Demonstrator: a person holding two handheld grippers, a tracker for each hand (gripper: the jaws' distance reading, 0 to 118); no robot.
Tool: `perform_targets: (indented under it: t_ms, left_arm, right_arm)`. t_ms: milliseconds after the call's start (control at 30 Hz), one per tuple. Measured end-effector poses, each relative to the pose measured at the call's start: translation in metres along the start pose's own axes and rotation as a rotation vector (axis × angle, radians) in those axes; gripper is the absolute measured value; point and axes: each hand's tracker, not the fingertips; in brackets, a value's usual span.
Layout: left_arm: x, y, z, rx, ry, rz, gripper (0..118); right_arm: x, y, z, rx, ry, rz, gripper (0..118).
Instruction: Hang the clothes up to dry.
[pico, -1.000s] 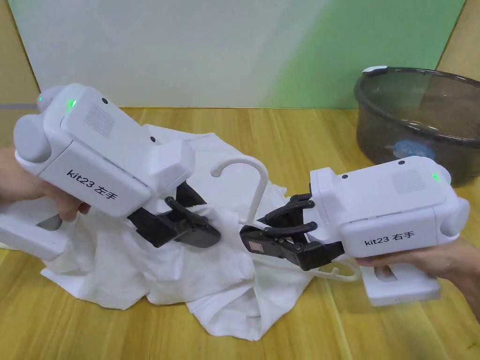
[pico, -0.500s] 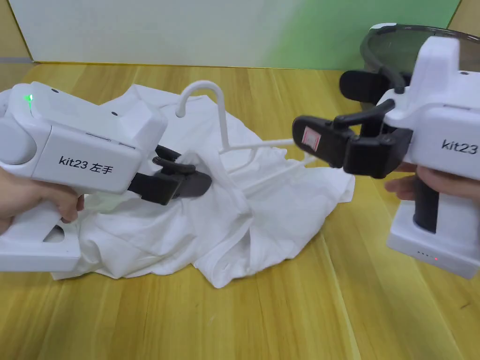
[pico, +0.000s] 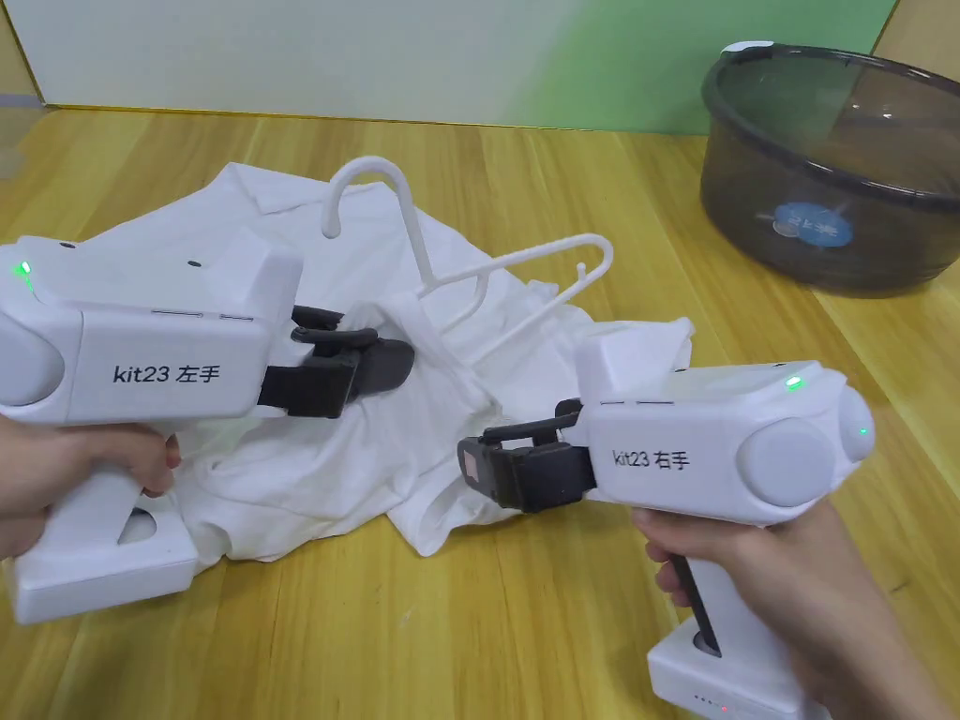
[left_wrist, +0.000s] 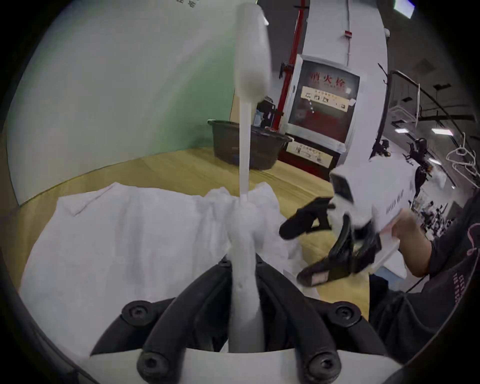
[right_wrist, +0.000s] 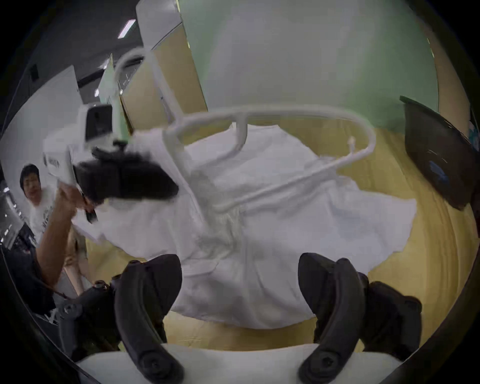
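My left gripper (pico: 389, 361) is clenched on a bunched fold of the white T-shirt (pico: 309, 450), right at the base of the white plastic hanger (pico: 525, 267). In the left gripper view the jaws close around a pinched ridge of cloth below the hanger's stem; whether they also catch the plastic itself, I cannot tell.

My right gripper (pico: 478, 464) is released, jaws spread and empty, hovering just over the near edge of the shirt. The right gripper view shows cloth between and beyond the two jaws, not pressed by either.

The shirt lies crumpled on the wooden table (pico: 562, 637), centre-left. The hanger is partly in it: hook sticking up at the far side, one arm poking out bare to the right, the other arm buried under fabric on the left.

A dark plastic basin (pico: 825, 187) sits at the far right, well apart from the shirt.

Progress, as I judge it: early to middle. The hanger is half threaded. Left to do: pull the shirt over the bare right arm, straighten it, lift it by the hook, and hang it somewhere.
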Motion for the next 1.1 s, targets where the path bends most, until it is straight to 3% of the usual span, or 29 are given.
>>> perform_targets:
  t_ms: [100,200,300,333,400,433,667,767,867,900,933,967,1033,1100]
  left_arm:
    - [-0.001,0.0,0.002,0.018,-0.016,0.015,2]
    - [0.001,-0.003,0.002,0.016,-0.008,0.014,2]
    - [0.003,-0.004,0.005,0.028,-0.017,0.009,2]
    - [0.003,-0.004,0.005,0.033,-0.014,0.009,2]
    - [0.005,-0.005,0.005,0.052,0.0,0.001,2]
    - [0.004,-0.004,0.005,0.047,-0.007,0.009,2]
    - [0.008,-0.006,0.004,0.07,0.017,0.007,2]
    - [0.012,-0.006,0.003,0.077,0.026,-0.002,2]
    - [0.015,-0.005,0.004,0.076,0.036,-0.008,2]
    - [0.015,-0.005,0.004,0.075,0.037,-0.008,2]
    - [0.016,-0.005,0.003,0.073,0.042,-0.016,2]
    - [0.017,-0.004,0.003,0.074,0.046,-0.017,2]
    - [0.021,-0.005,0.002,0.095,0.041,-0.024,2]
    - [0.025,-0.005,0.0,0.098,0.048,-0.035,2]
  right_arm:
    - [-0.013,0.0,-0.008,-0.028,0.003,0.067,88]
    - [-0.02,-0.003,-0.013,-0.08,-0.095,0.169,74]
    - [-0.008,-0.007,-0.008,-0.072,-0.105,0.097,69]
    - [-0.004,-0.006,-0.005,-0.057,-0.116,0.063,62]
    - [-0.001,-0.006,-0.004,-0.062,-0.129,0.075,44]
    - [0.001,-0.003,-0.004,-0.064,-0.146,0.082,41]
    - [-0.001,-0.003,-0.01,-0.059,-0.155,0.088,36]
    - [-0.005,-0.005,-0.011,-0.058,-0.164,0.194,37]
    - [-0.001,-0.013,-0.01,-0.004,-0.147,0.164,34]
    - [0.0,-0.013,-0.009,0.002,-0.128,0.209,27]
    - [0.002,-0.012,-0.007,-0.01,-0.132,0.204,9]
    - [0.005,-0.014,-0.009,0.016,-0.201,0.081,8]
    - [0.013,-0.009,-0.007,-0.01,-0.107,0.083,8]
    - [0.014,-0.008,-0.005,0.051,-0.123,0.096,8]
